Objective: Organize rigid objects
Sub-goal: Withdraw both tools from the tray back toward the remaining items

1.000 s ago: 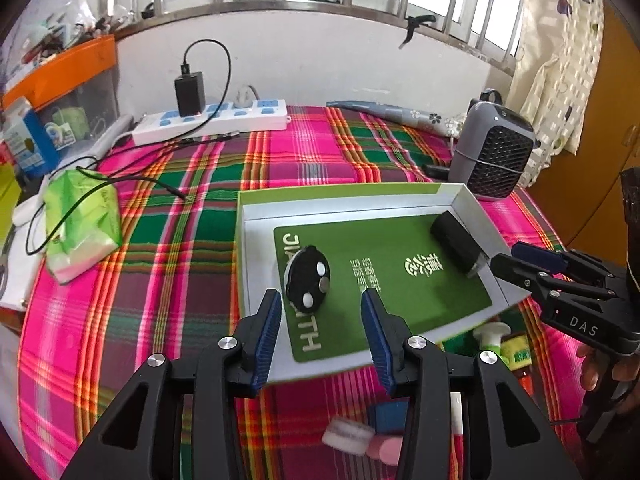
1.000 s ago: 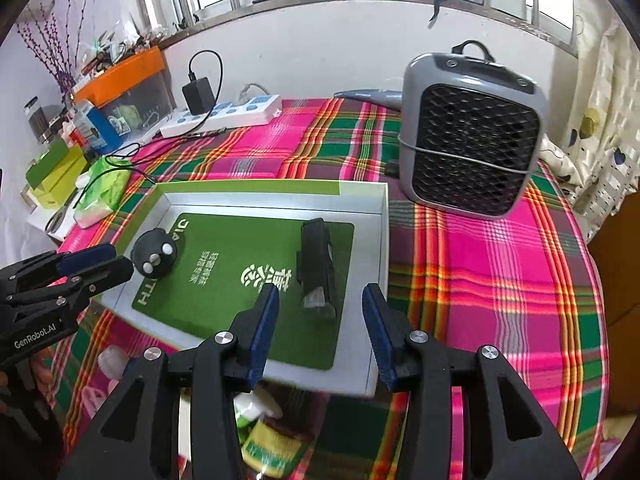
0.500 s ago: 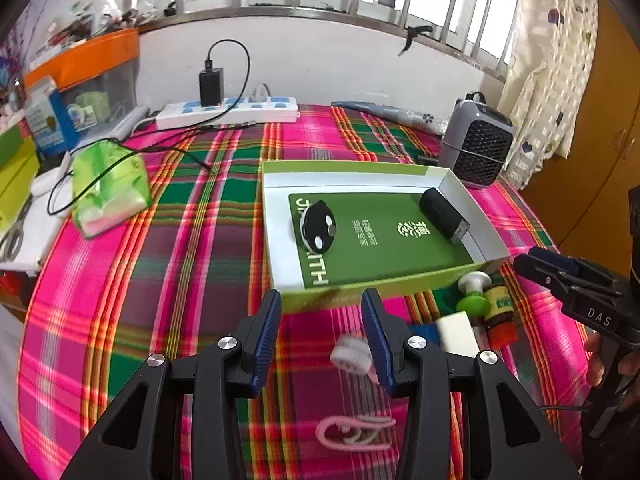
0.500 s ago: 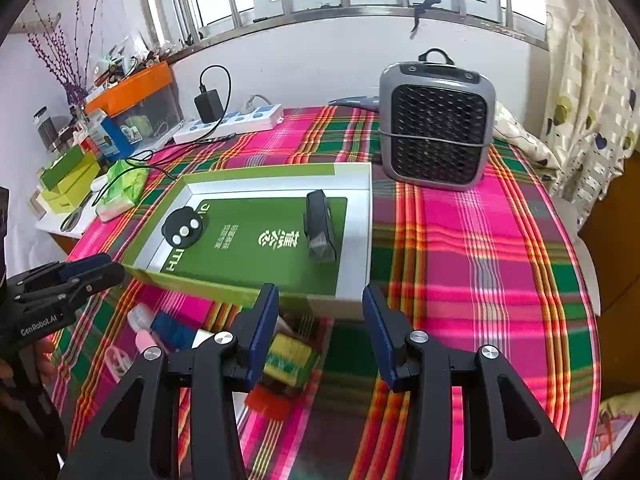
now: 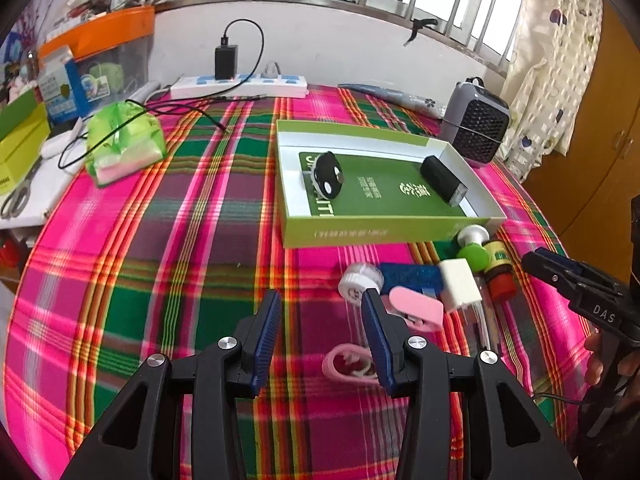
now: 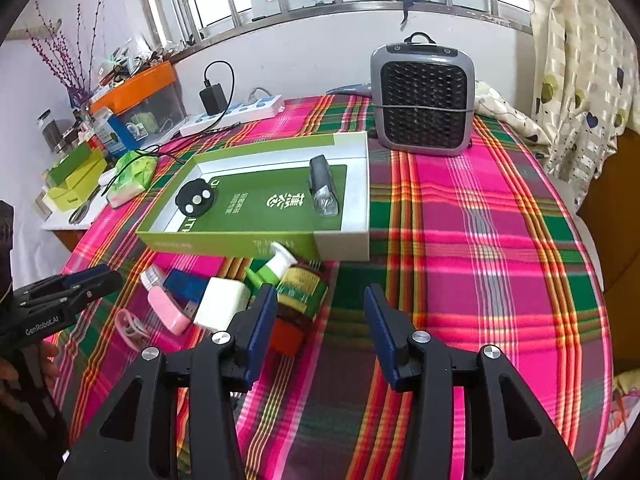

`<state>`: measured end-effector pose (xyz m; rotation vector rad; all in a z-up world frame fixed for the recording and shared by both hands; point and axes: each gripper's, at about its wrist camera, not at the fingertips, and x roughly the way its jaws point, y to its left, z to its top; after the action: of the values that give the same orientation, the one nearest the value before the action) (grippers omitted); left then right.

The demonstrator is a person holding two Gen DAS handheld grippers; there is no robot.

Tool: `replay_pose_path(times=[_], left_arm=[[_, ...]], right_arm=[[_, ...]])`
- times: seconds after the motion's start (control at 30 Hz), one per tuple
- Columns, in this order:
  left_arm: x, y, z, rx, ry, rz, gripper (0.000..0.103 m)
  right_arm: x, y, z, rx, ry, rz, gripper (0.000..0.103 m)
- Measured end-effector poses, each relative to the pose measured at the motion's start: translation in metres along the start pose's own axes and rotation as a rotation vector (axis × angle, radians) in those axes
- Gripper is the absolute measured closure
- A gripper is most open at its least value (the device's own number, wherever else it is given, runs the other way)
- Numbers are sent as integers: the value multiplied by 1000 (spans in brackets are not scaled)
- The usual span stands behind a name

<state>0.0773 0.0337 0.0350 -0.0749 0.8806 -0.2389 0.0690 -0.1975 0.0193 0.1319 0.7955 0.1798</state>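
A green box lid (image 5: 384, 233) (image 6: 240, 245) lies on the plaid table and holds a black round remote (image 5: 328, 176) (image 6: 195, 201) and a black flashlight (image 5: 443, 180) (image 6: 323, 191). In front of it lie loose items: a white charger (image 5: 460, 285) (image 6: 222, 307), a pink clip (image 5: 416, 308) (image 6: 167, 313), a blue box (image 5: 408, 276), a brown bottle with red cap (image 6: 300, 292), a green pump bottle (image 5: 474, 252) and a pink ring (image 5: 348, 366). My left gripper (image 5: 320, 338) is open and empty, just left of the pile. My right gripper (image 6: 320, 330) is open and empty, to the right of the bottle.
A grey fan heater (image 6: 422, 98) stands behind the box at right. A white power strip (image 5: 240, 86) with a charger lies at the back. A green tissue pack (image 5: 124, 144), boxes and scissors crowd the left side.
Both grippers have pulled back from over the box and risen. The loose items in front of the box have come into full view.
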Motion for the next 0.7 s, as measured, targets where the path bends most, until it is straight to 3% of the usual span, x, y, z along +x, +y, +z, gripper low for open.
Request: replay_pose_path(times=[0.23,0.7], left_arm=[[-5,-2,-17,-28,15,-28,62],[-4,-26,-40,16,64,-13,62]], right_arm=[[3,1,-13,18,16,-4,56],[9,11,-17,-6,29,7,56]])
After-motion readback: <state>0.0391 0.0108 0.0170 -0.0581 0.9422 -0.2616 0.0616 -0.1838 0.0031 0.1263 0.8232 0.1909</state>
